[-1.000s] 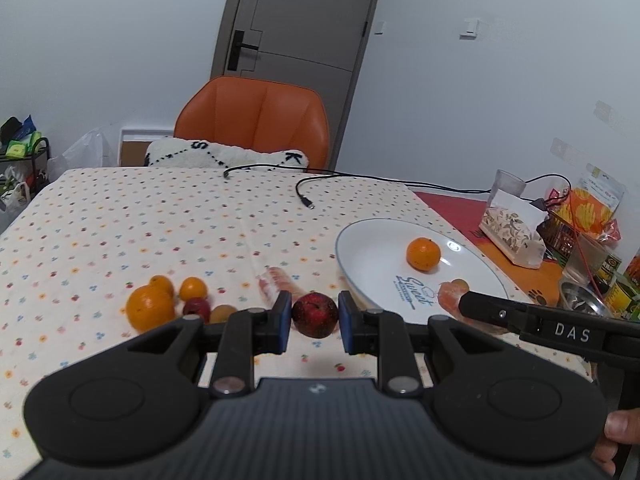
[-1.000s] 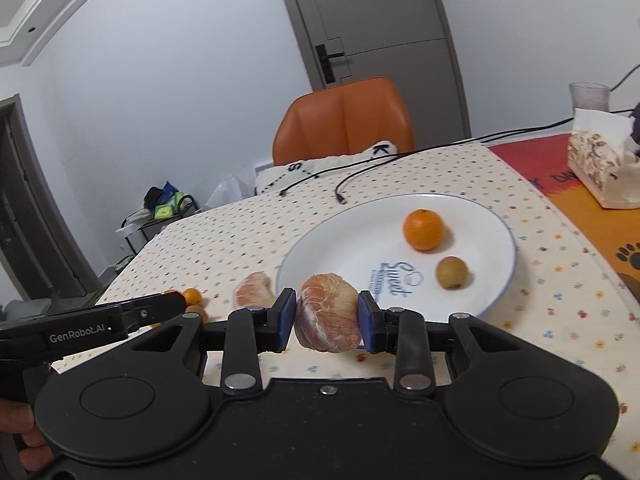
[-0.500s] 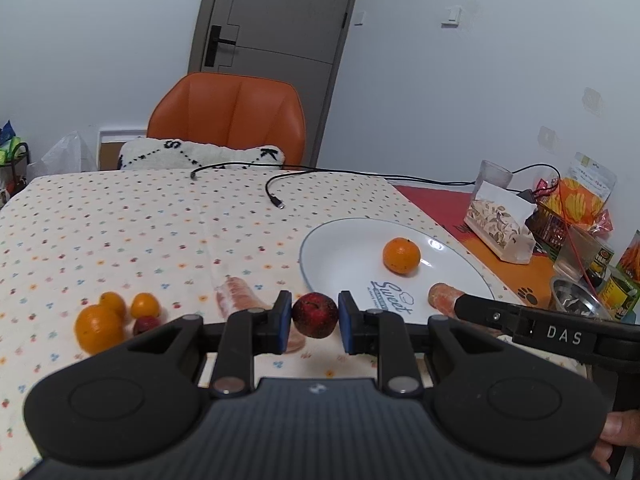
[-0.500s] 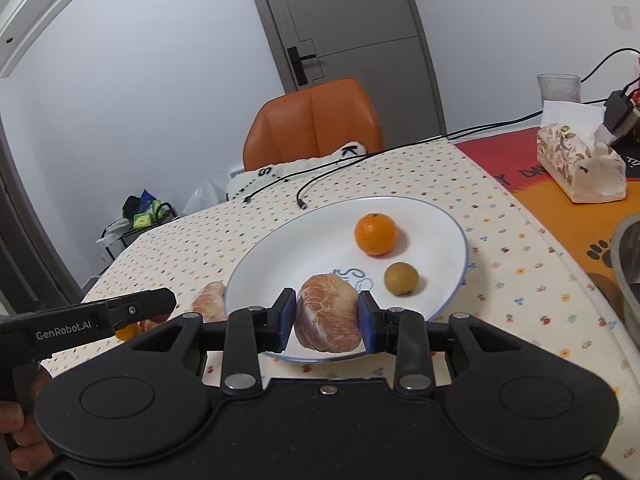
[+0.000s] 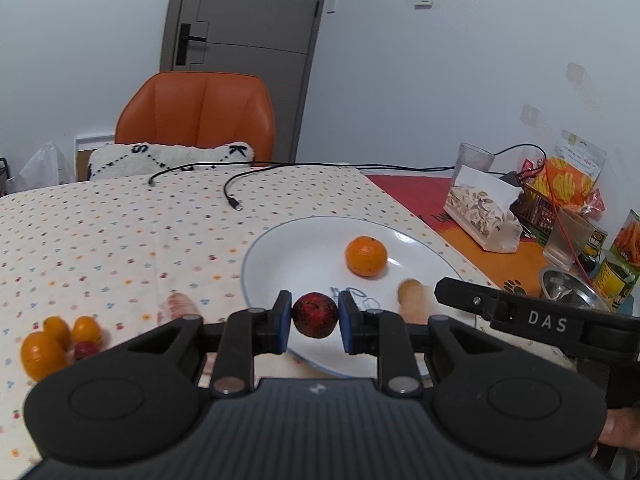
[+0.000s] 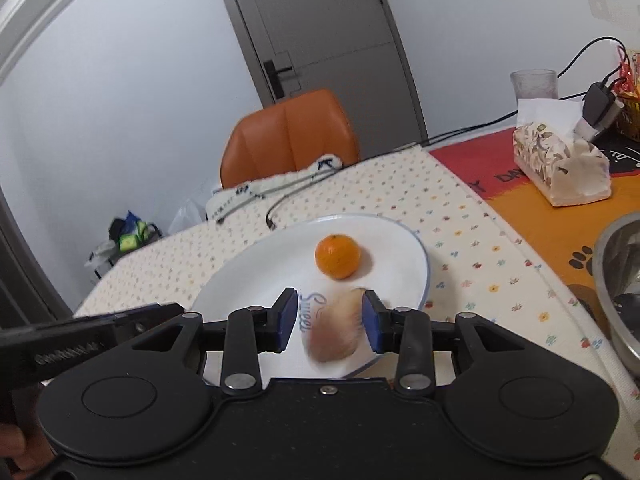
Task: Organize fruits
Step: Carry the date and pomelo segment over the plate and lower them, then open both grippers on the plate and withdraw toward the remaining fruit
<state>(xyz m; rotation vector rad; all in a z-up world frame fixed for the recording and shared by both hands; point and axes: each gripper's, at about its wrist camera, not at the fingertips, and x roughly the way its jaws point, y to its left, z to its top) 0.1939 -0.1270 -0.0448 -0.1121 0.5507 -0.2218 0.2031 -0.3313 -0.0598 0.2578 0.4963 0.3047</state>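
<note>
My left gripper (image 5: pixel 313 321) is shut on a small dark red fruit (image 5: pixel 315 314) and holds it over the near rim of the white plate (image 5: pixel 288 248). An orange mandarin (image 5: pixel 366 256) and a small brown fruit (image 5: pixel 410 291) lie on the plate. My right gripper (image 6: pixel 331 321) is open over the plate (image 6: pixel 256 276); a peeled citrus piece (image 6: pixel 336 334), blurred, sits between its spread fingers, apart from the left pad. The mandarin also shows in the right wrist view (image 6: pixel 337 256). Loose mandarins (image 5: pixel 42 354) and another peeled piece (image 5: pixel 178 306) lie on the cloth at left.
A tissue pack (image 5: pixel 482 212), a glass (image 5: pixel 474 160), snack bags (image 5: pixel 572 176), cans and a steel bowl (image 5: pixel 568 288) crowd the right side. Black cables (image 5: pixel 236 190) lie on the dotted cloth behind the plate. An orange chair (image 5: pixel 196 116) stands at the far edge.
Both grippers moved right and forward over the plate. My right gripper has opened and let go of the peeled citrus piece, which now blurs between the fingers. The left still holds the red fruit.
</note>
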